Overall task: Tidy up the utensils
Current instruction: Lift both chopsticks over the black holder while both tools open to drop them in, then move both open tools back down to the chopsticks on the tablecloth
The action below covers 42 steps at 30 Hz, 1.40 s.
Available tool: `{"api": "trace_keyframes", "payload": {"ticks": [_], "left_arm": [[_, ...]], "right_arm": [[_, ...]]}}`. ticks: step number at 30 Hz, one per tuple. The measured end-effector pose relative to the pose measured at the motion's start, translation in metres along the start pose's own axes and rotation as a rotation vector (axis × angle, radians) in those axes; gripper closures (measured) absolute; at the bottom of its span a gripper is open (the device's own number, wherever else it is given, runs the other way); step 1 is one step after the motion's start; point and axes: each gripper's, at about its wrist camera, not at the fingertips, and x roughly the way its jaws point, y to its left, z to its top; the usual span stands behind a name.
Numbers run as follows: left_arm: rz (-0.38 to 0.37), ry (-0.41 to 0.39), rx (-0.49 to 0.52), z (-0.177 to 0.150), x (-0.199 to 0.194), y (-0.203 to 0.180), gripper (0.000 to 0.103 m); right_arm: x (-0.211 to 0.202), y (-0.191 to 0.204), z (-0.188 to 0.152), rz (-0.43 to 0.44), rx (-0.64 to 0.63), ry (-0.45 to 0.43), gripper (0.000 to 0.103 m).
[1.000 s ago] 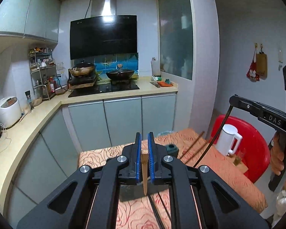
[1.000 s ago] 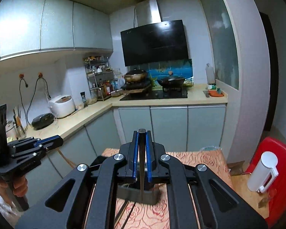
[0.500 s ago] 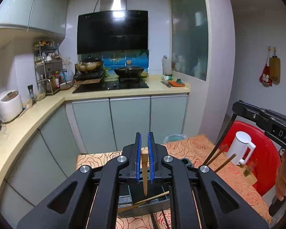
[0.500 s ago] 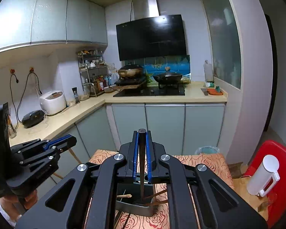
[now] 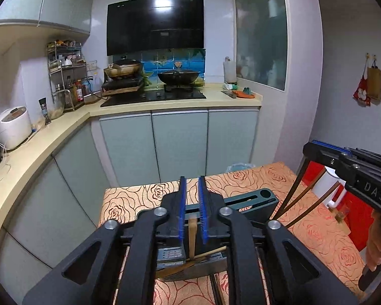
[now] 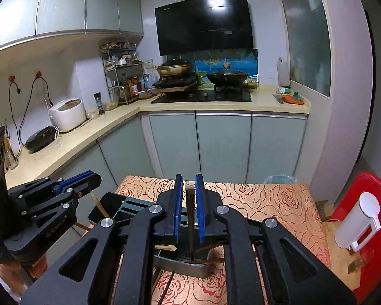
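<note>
A dark green utensil holder point(image 5: 251, 202) stands on the rose-patterned tablecloth point(image 5: 139, 198). My left gripper point(image 5: 191, 180) hangs over it with its jaws opening. A light wooden utensil point(image 5: 192, 236) stands between the pads, a small gap on each side, its lower end in the holder. My right gripper point(image 6: 189, 178) is opening too. A dark chopstick point(image 6: 189, 213) stands loose between its pads and reaches down into the holder point(image 6: 129, 207). Each view shows the other gripper beside it: the right gripper point(image 5: 315, 147) with dark chopsticks point(image 5: 294, 193) under it, and the left gripper point(image 6: 94, 175).
A white jug point(image 6: 358, 218) sits on a red chair point(image 6: 368, 183) right of the table. Grey cabinets point(image 6: 223, 147) and a beige counter point(image 6: 89, 127) lie beyond the table's far edge. A bin point(image 6: 279, 179) stands behind the table. A person's hand point(image 5: 376, 251) holds the right gripper's handle.
Both grippers moved forward and down over the holder. Their jaws, shut on the utensils before, have parted, and the utensils' lower ends now sit in the holder.
</note>
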Motion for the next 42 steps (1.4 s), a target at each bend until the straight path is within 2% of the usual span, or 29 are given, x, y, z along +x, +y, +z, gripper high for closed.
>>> {"api": "trace_keyframes", "payload": {"ticks": [1,3,5,7,12,19,24,31,42], "left_arm": [[0.011,-0.005,-0.001,0.0,-0.002,0.001,0.077],[0.024,-0.019,-0.001,-0.001,-0.007,0.001,0.066],[0.033,-0.028,0.002,0.0,-0.011,0.002,0.053],[0.04,-0.044,-0.001,0.0,-0.018,0.004,0.041],[0.036,-0.065,-0.034,0.002,-0.032,0.015,0.028],[0.028,-0.077,-0.049,-0.002,-0.046,0.023,0.026],[0.006,-0.073,-0.077,-0.018,-0.057,0.033,0.024],[0.006,-0.039,-0.066,-0.056,-0.065,0.038,0.024],[-0.001,0.012,-0.083,-0.119,-0.074,0.035,0.024]], "right_arm": [[0.0,0.001,0.0,-0.002,-0.004,-0.001,0.085],[-0.002,0.002,-0.001,-0.012,-0.003,-0.011,0.066],[-0.005,0.003,-0.002,-0.02,0.006,-0.027,0.058],[-0.009,0.002,-0.001,-0.021,0.01,-0.037,0.055],[-0.022,0.002,0.005,-0.036,-0.007,-0.071,0.051],[-0.048,-0.001,0.01,-0.037,-0.029,-0.125,0.051],[-0.067,-0.004,0.001,-0.026,-0.039,-0.148,0.051],[-0.078,-0.006,-0.036,-0.038,-0.07,-0.129,0.051],[-0.071,-0.01,-0.103,-0.039,-0.033,-0.035,0.051]]}}
